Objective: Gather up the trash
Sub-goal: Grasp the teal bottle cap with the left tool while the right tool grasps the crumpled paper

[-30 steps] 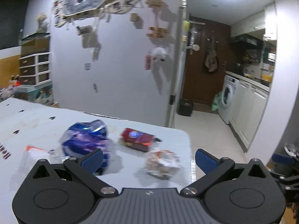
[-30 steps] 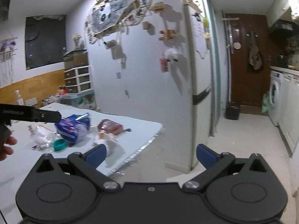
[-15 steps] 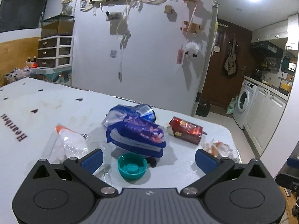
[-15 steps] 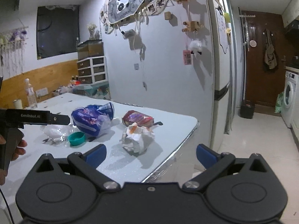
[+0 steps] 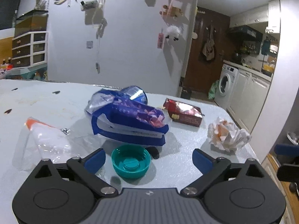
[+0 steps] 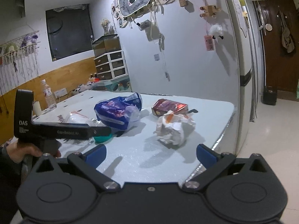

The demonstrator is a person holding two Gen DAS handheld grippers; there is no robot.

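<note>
**Trash on the table: five items, none collected yet**

You are bringing both grippers in over the white table point(image 5: 46, 100), and nothing is being held so far.

- Left gripper point(image 5: 148, 158): jaws wide, having just been closing a little, pads touching nothing. The teal bottle cap point(image 5: 130, 161) is lying between them, lower centre of the left wrist view, open side up.
- Right gripper point(image 6: 151, 154): jaws standing wide and empty, lower centre of its view.
- Blue and purple plastic bag point(image 5: 129, 119): sitting at frame centre, just behind the cap.
- Red foil wrapper point(image 5: 184, 114): lying right of centre, beside the bag.
- Crumpled white paper with orange marks point(image 6: 174, 127): resting at the centre of the right wrist view, near the table's edge, just ahead of your right gripper.
- Clear plastic bag with an orange strip point(image 5: 45, 140): lying at left of frame.

No bin or collection bag is showing in either view. By these pictures the whole job is still ahead of you; the cap looks like the first pick.
</note>
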